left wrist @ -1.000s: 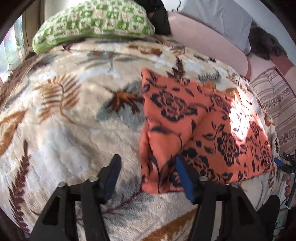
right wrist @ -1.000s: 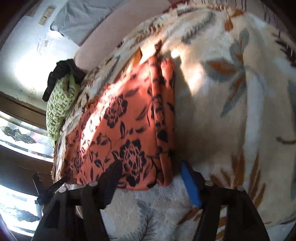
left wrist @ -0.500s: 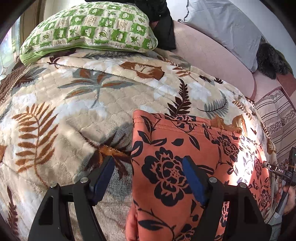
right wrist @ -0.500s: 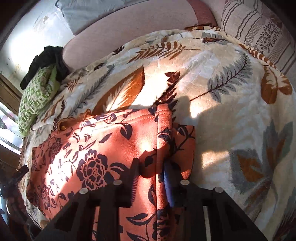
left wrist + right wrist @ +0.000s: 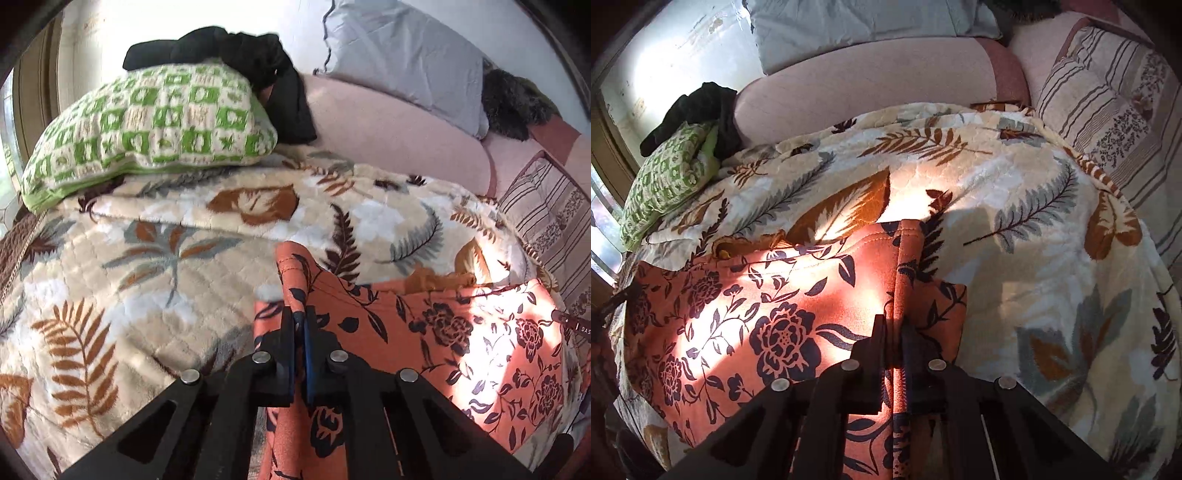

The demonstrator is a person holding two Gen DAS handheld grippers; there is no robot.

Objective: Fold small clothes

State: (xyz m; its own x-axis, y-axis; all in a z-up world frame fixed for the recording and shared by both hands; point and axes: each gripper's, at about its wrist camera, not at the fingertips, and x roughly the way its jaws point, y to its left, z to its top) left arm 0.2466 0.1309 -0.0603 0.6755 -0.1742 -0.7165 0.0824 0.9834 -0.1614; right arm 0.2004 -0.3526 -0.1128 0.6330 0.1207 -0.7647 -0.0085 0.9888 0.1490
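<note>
An orange garment [image 5: 461, 332] with dark flower print lies spread on a leaf-patterned blanket [image 5: 129, 295]. My left gripper [image 5: 299, 317] is shut on the garment's left edge, and a ridge of cloth rises between its fingers. In the right wrist view the same orange garment [image 5: 757, 314] fills the lower left, sunlit in the middle. There my right gripper [image 5: 894, 326] is shut on the garment's right edge, with a fold of cloth pinched upright between its pads. The tip of the other gripper shows at the far right of the left wrist view.
A green checked pillow [image 5: 147, 122] with a black garment [image 5: 258, 66] on it lies at the back left. Behind the blanket [image 5: 1034, 240] are a pink bolster [image 5: 388, 125], a grey pillow [image 5: 399, 55] and a striped cushion [image 5: 1108, 92].
Both grippers moved forward along the garment's side edges toward its far end and went from open to shut, each pinching a fold of the orange cloth.
</note>
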